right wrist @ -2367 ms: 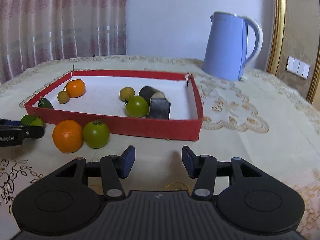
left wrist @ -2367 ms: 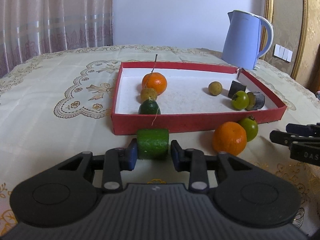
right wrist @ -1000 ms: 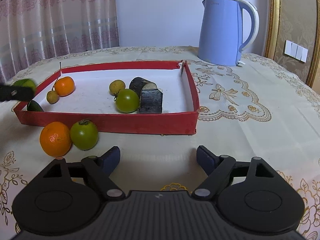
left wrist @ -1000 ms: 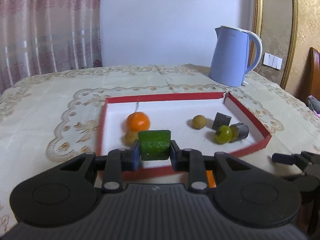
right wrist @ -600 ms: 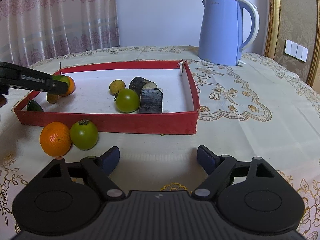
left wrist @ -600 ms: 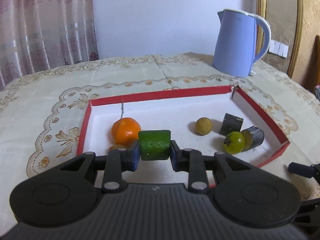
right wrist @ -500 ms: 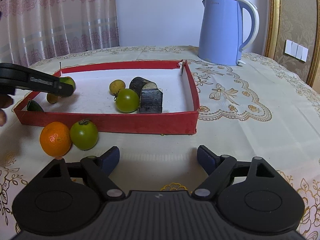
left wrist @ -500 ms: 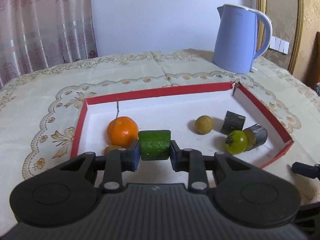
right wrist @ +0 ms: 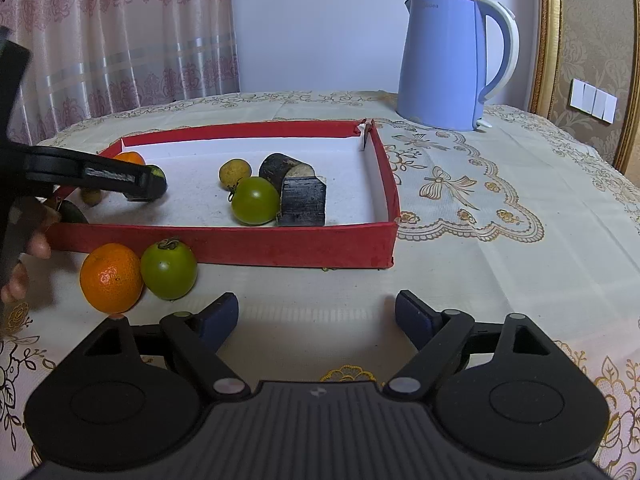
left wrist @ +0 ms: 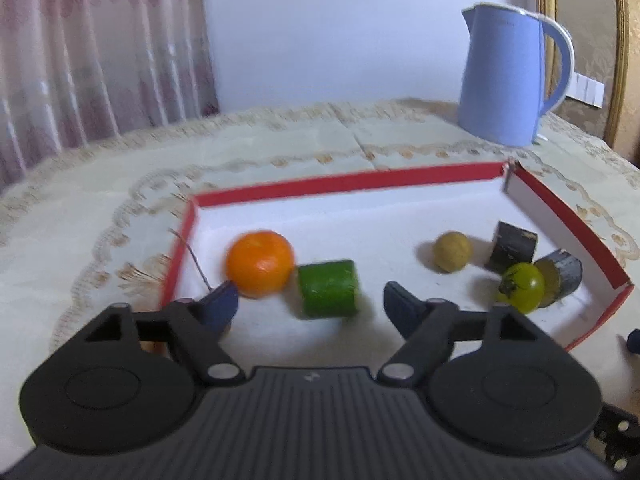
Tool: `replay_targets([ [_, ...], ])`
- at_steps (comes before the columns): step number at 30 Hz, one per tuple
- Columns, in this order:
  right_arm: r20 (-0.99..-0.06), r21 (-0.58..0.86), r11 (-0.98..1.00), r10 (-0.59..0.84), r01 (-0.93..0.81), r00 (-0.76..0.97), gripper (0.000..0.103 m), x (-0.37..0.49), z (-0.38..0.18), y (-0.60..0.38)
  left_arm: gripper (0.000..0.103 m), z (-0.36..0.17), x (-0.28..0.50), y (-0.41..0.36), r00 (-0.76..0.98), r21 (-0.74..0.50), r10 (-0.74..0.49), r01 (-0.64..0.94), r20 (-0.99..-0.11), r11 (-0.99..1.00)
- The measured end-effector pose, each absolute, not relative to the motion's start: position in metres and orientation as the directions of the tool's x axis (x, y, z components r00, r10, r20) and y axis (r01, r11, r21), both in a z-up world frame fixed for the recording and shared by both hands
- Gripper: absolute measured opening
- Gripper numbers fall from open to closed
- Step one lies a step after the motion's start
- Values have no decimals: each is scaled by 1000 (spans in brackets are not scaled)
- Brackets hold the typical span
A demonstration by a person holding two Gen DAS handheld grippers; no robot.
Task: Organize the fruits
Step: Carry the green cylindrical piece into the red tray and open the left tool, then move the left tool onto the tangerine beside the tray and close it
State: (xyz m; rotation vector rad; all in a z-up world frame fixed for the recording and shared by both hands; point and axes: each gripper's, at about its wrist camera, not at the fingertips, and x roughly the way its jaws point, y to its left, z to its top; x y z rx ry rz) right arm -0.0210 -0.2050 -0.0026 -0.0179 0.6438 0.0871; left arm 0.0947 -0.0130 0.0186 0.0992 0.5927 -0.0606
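The left gripper (left wrist: 310, 306) stands over the red tray (left wrist: 348, 181), near the tray's left wall. Its jaws have just been opening and now stand wide apart; the green cucumber piece (left wrist: 328, 289) lies between them, clear of both pads, just beside the orange (left wrist: 260, 262) in the tray. Whether the piece rests on the tray floor cannot be told; its outline is blurred.

Toward the tray's right wall lie a yellow-brown fruit (left wrist: 452, 251), a green tomato (left wrist: 523, 287) and two dark cut pieces (left wrist: 514, 242), the tomato touching the nearer piece.

The right gripper (right wrist: 316, 316) is spread open and empty, hovering over the counter (right wrist: 500, 264) in front of the tray's near wall. On the counter, against that wall near the tray's left corner, a second orange (right wrist: 111, 277) and a second green tomato (right wrist: 169, 269) sit touching each other, outside the tray.

A blue kettle (right wrist: 448, 60) stands on the counter beyond the tray's far right corner.
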Motion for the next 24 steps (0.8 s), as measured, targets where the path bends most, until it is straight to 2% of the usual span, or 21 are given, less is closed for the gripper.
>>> replay_targets([
  [1,-600,10,996,75,-87,796,86,-21,-3,-205,84,22,91,-12,834,84,-26,87,-551,993],
  [9,-600,12,996,77,-87,796,87,-21,-3,-205,86,38,28,7,867,20,-59,79,-495,997],
  [13,-600,12,996,77,-87,796,87,-21,-3,-205,90,38,-8,12,876,-14,-100,106,-471,994],
  [16,-600,12,996,77,-87,796,87,-21,-3,-205,90,35,-21,7,869,-32,-128,128,-479,991],
  [21,-600,12,996,76,-87,796,88,-21,-3,-205,90,28,-25,-14,869,23,-116,145,-482,989],
  [24,-604,5,997,61,-73,795,94,-20,-3,-205,90,24,-24,-21,856,12,-136,164,-498,986],
])
